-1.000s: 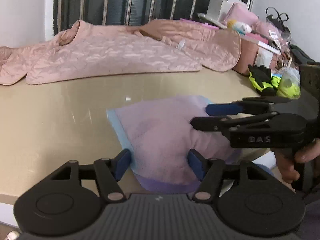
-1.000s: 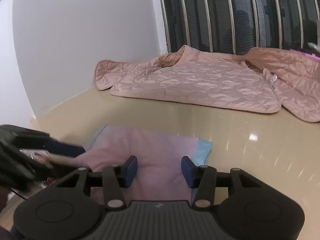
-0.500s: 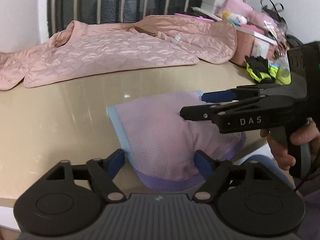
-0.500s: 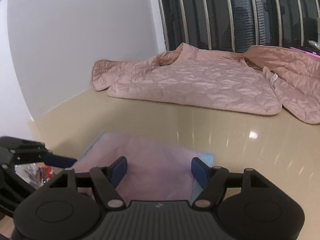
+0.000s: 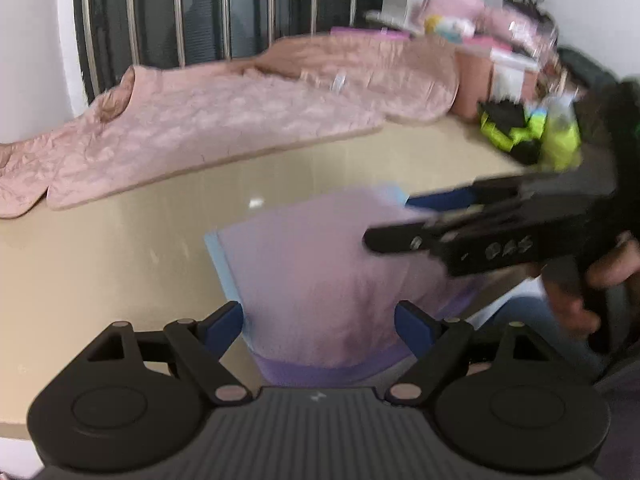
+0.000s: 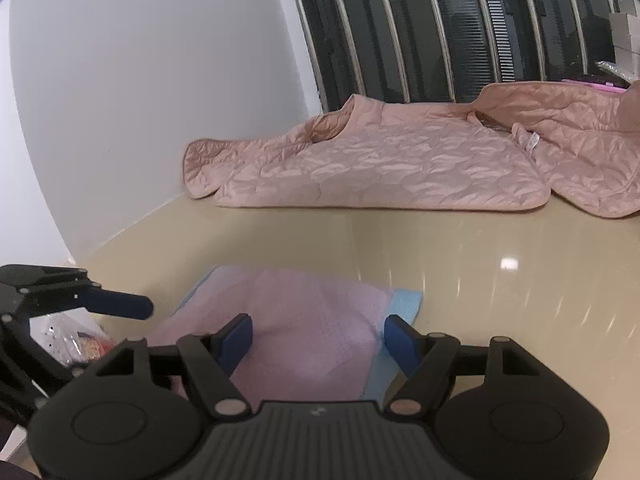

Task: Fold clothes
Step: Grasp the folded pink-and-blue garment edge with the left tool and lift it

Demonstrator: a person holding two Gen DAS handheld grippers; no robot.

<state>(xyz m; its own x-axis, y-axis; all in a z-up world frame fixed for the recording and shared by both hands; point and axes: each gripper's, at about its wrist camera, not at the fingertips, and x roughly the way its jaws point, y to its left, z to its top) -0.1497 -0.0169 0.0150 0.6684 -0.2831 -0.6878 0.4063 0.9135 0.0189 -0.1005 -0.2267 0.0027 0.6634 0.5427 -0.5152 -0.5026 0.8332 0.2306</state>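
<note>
A folded pink mesh garment with light-blue and purple edging lies flat at the near edge of the beige table. My left gripper hovers at its near end, open, its blue pads clear of the cloth on both sides. My right gripper stands over the same garment from the other side. Its jaws are opening, with the cloth below and between them but not pinched. In the left wrist view the right gripper reaches in from the right, held by a hand.
A pink quilted jacket is spread along the back of the table under a barred window. Boxes, bags and neon-yellow gloves crowd the far right corner. A white wall bounds the left. A printed bag sits below the table edge.
Both grippers' jaws have spread wider around the folded garment. In the left wrist view the right gripper has lifted and tilted a little. The garment lies where it was.
</note>
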